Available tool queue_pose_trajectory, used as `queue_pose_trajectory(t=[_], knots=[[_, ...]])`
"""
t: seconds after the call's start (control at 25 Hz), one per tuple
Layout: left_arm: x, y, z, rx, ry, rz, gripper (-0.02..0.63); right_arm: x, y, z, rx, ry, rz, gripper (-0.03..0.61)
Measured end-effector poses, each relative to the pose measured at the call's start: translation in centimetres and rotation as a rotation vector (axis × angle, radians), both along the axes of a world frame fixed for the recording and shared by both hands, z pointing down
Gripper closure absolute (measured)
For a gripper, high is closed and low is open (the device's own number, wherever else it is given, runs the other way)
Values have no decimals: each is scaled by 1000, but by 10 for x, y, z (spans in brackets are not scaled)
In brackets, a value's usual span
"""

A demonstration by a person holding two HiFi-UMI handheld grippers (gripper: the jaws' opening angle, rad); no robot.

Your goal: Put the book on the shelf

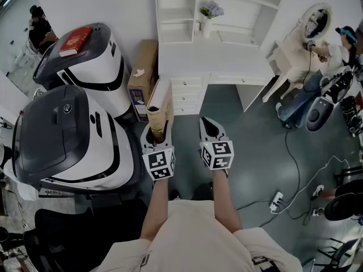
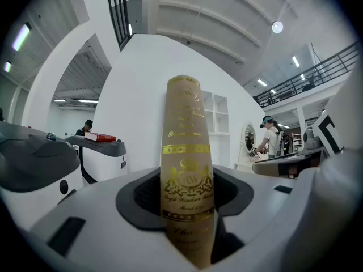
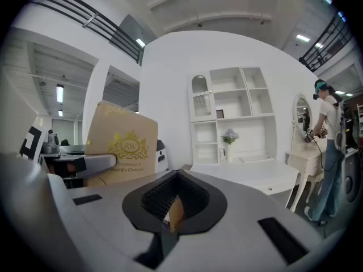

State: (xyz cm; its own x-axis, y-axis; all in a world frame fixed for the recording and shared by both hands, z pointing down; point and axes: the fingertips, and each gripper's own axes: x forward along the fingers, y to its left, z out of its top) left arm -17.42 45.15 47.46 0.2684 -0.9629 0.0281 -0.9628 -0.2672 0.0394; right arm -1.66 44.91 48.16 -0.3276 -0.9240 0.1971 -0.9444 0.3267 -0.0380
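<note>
Your head camera looks steeply down over your left tool (image 1: 155,134) and right tool (image 1: 211,128). Each tool's camera rides close behind its jaws, facing forward; all views share the white shelf (image 1: 215,16).

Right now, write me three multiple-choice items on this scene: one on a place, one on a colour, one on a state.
1. Where does the red book lie?
A. on the far grey-lidded machine
B. on the white desk
C. on the floor

2. What colour is the cover of the book in the left gripper?
A. blue
B. tan with gold print
C. black

3. How do the left gripper's jaws stand?
A. wide apart, empty
B. shut on the book
C. shut on nothing

Answers:
1 A: the red book rests on that machine's dark lid.
2 B: the left gripper view shows gold lettering on tan.
3 B: both jaws press the book's sides and it stands upright between them.
</note>
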Motion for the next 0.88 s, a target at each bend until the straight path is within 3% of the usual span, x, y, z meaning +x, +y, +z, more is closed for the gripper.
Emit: queue_pose_trajectory(t=[0.32,0.56,0.88], knots=[[-9,4,5,-3,-1,18,394,-6,6,7,-3,-13,23,552],[-17,-2,3,-5,-1,24,394,-8,1,-1,15,-72,41,552],[-28,-18,11,-21,10,22,394,-2,-9,22,-32,-157,64,552]])
